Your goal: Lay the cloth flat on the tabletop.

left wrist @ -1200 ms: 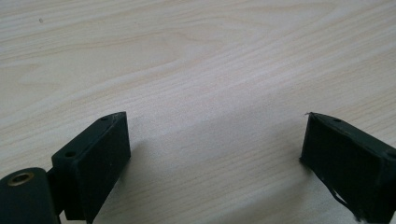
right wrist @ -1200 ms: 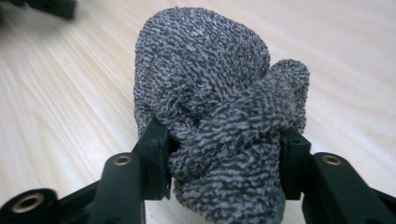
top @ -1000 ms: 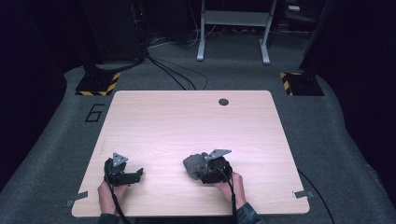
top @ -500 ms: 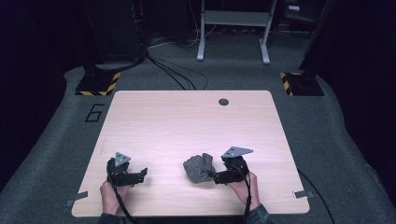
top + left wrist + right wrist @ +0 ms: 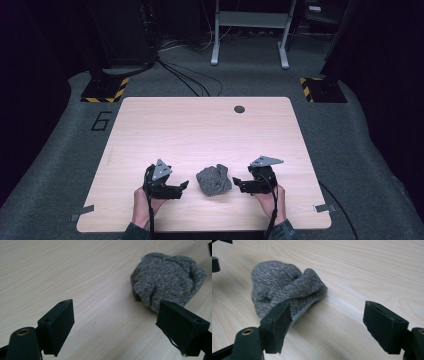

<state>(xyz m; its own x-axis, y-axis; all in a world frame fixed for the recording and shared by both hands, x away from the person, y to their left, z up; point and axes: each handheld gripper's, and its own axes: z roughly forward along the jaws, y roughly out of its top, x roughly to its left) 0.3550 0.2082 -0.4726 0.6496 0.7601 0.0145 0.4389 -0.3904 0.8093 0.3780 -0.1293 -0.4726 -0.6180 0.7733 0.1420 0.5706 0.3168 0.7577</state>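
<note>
We hold both grippers, left (image 5: 183,185) and right (image 5: 236,184), released beside the untouched hat (image 5: 214,179); grasping remains.

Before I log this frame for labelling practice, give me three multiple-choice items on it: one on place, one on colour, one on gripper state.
1. Where does the knit bundle lie?
A. between the two grippers
B. at the table's far edge
C. on the floor

2. What colour is it?
A. red
B. speckled grey
C. yellow

3. How do the left gripper and right gripper stand?
A. both open
B. both shut
C. one clamped on the bundle

Answers: 1 A, the high view shows it between them; 2 B, grey knit in both gripper views; 3 A, jaws spread, holding nothing.
</note>
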